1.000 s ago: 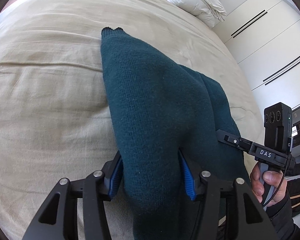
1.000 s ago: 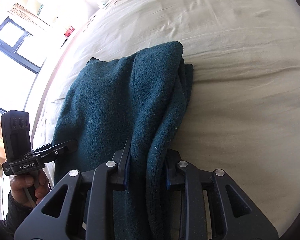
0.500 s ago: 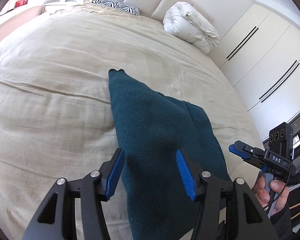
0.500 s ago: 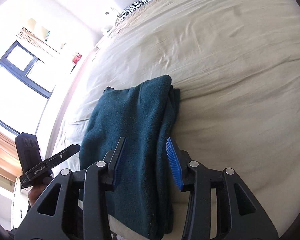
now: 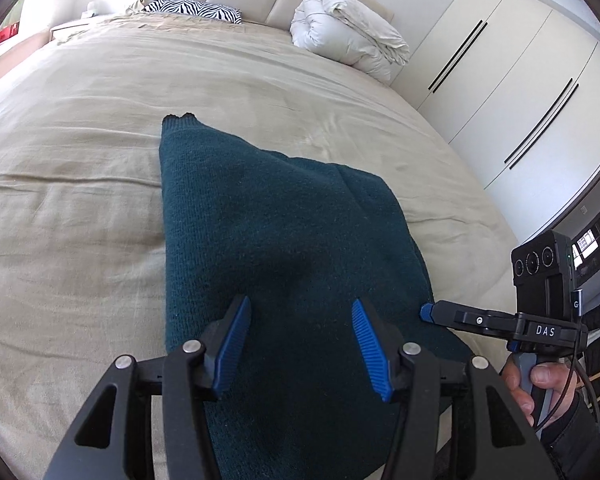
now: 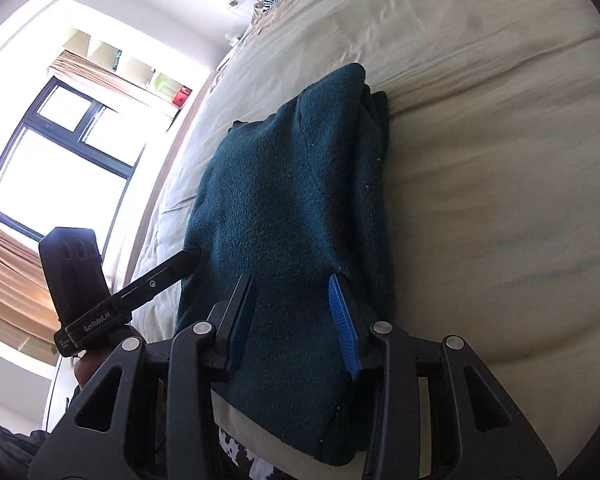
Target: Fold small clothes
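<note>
A dark teal knit garment (image 5: pixel 276 240) lies folded on the beige bed (image 5: pixel 80 200), near its front edge. My left gripper (image 5: pixel 300 312) is open and hovers just over the garment's near end, holding nothing. My right gripper (image 6: pixel 292 286) is open too, over the near right side of the same garment (image 6: pixel 292 184), holding nothing. The right gripper shows in the left wrist view (image 5: pixel 428 312) at the garment's right edge. The left gripper shows in the right wrist view (image 6: pixel 192 254) at its left edge.
A rolled white duvet (image 5: pixel 348 36) and a zebra-print pillow (image 5: pixel 192 8) lie at the head of the bed. White wardrobe doors (image 5: pixel 520 92) stand to the right. A window (image 6: pixel 60 152) is on the left side.
Both grippers have let go of the garment and opened. They pulled back toward the near edge, then came in low over the garment's near end. The garment now lies flat.
</note>
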### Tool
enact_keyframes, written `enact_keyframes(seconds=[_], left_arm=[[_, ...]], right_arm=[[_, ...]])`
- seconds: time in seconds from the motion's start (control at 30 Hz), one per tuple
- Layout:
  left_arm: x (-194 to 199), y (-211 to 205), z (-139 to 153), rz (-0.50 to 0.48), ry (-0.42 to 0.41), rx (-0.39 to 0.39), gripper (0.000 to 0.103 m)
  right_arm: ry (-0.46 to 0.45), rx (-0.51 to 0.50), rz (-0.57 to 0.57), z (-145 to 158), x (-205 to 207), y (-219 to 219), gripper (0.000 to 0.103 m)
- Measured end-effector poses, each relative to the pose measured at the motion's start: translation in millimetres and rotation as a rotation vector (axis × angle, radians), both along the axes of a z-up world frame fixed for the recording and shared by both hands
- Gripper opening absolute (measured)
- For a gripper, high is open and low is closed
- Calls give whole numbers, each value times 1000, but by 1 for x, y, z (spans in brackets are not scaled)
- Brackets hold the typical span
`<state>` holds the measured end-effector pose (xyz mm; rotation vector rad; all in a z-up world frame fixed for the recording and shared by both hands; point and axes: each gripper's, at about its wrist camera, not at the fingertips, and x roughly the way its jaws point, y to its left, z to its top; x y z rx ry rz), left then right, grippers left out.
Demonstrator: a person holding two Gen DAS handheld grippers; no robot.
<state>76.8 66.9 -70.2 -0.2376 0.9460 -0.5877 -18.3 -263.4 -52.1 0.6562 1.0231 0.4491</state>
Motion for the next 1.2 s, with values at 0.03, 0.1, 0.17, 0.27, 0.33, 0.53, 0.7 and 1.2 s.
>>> enact_keyframes(seconds=[0.03, 0.1, 0.17, 0.27, 0.33, 0.53, 0.7, 1.2], left_arm=[[0, 1, -2, 0, -2, -4, 56], [-1, 3, -3, 7, -12, -27, 56], [-4, 8, -1, 19, -20, -67, 56], [-9, 17, 7, 51, -38, -99, 57], [-20, 17, 22, 84, -116, -20, 66], [-72, 11, 90, 243, -533, 231, 103], [-107, -3, 146, 337, -772, 405, 103], [-90, 9, 151, 406, -375, 386, 103]], right_arm=[[-4, 13, -1, -2, -1, -1, 35], [-15, 34, -1, -3, -2, -3, 36], [-25, 41, -9, 0, -5, -6, 37], [-51, -6, -32, 11, -10, -11, 37], [-83, -94, -65, 27, -20, -13, 40], [-325, -385, -134, 103, -51, 5, 54], [-571, -526, -253, 166, -80, 27, 93], [-511, -575, -378, 235, -105, 33, 103]])
